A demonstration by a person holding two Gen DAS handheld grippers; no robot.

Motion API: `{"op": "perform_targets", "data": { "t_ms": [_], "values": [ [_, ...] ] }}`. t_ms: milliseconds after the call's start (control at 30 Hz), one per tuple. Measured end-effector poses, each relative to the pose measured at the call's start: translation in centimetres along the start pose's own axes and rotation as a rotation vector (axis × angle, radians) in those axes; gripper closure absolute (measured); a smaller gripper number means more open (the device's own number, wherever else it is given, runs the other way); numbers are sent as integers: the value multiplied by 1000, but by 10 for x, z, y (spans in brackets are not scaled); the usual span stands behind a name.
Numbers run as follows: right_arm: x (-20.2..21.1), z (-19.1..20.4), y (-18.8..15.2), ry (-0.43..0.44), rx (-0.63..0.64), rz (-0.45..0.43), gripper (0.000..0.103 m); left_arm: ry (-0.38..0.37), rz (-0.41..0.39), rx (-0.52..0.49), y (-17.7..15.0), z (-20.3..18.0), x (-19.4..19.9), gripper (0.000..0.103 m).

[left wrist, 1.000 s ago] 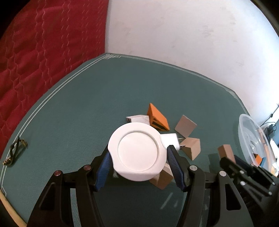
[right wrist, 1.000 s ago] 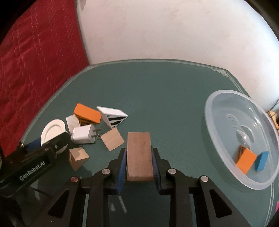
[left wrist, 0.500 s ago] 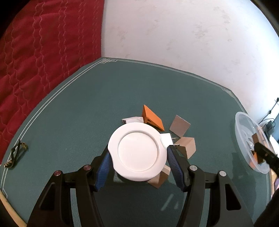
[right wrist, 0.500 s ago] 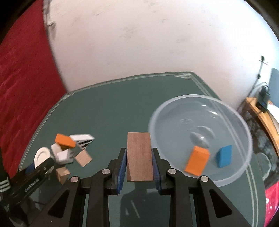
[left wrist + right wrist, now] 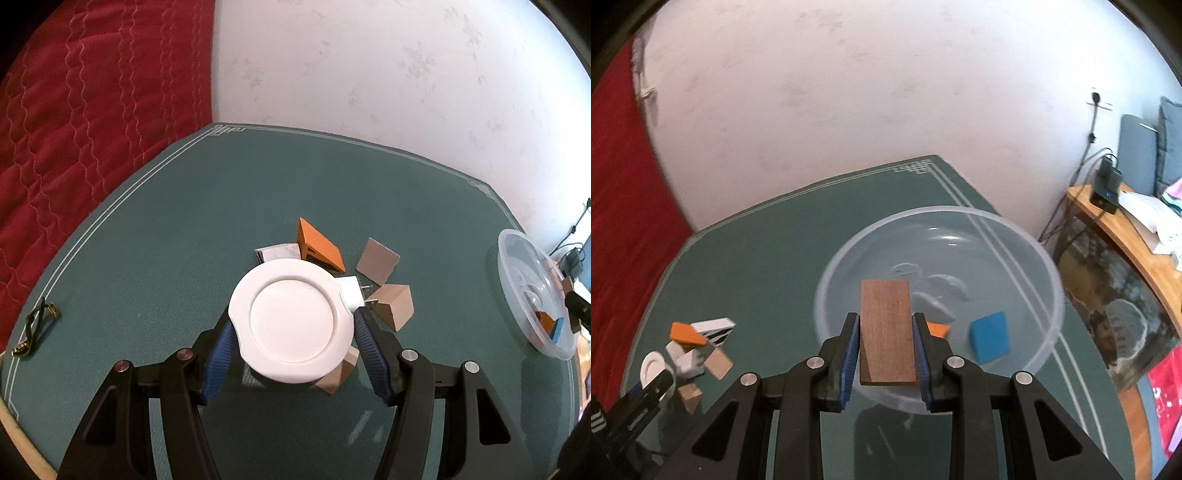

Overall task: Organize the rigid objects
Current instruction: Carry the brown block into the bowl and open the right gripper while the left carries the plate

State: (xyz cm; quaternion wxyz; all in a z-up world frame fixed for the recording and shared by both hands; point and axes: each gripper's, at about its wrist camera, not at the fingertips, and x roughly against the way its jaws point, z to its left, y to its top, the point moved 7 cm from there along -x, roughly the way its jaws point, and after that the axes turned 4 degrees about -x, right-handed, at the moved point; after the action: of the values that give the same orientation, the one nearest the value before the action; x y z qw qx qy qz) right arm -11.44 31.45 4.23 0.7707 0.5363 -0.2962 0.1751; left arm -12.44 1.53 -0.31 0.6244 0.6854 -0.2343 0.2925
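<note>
My left gripper [image 5: 291, 325] is shut on a small white plate [image 5: 290, 319] and holds it above a pile on the green table: an orange wedge [image 5: 317, 245], a white charger [image 5: 351, 293] and wooden blocks [image 5: 397, 308]. My right gripper [image 5: 886, 332] is shut on a dark wooden block [image 5: 886, 330] and holds it over the near rim of a clear plastic bowl [image 5: 1049, 295]. A blue block [image 5: 990, 338] and an orange block [image 5: 938, 328] lie in the bowl. The bowl also shows at the right edge of the left wrist view [image 5: 517, 295].
A black binder clip [image 5: 35, 328] lies near the table's left edge. A red quilted cover [image 5: 74, 110] is behind on the left. A wooden side table [image 5: 1126, 229] with a charger and papers stands to the right of the green table.
My right gripper has carried the dark wooden block to the right, from the table middle to over the bowl. My left gripper has risen a little with the plate.
</note>
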Motion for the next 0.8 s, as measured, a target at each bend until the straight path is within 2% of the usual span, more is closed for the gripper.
{"op": "perform_targets", "data": {
  "t_ms": [100, 200, 500, 800],
  "values": [
    [-3, -15, 4, -26, -38, -10, 73, 3, -1, -8, -1, -2, 1, 40],
    [-5, -30, 6, -36, -85, -15, 62, 2, -5, -14, 0, -4, 4, 40],
    [1, -54, 2, -56, -132, -17, 62, -13, -24, -41, 6, -15, 17, 40],
    [15, -71, -4, -75, -132, -32, 60, -94, -33, -86, 15, -48, 32, 40]
  ]
}}
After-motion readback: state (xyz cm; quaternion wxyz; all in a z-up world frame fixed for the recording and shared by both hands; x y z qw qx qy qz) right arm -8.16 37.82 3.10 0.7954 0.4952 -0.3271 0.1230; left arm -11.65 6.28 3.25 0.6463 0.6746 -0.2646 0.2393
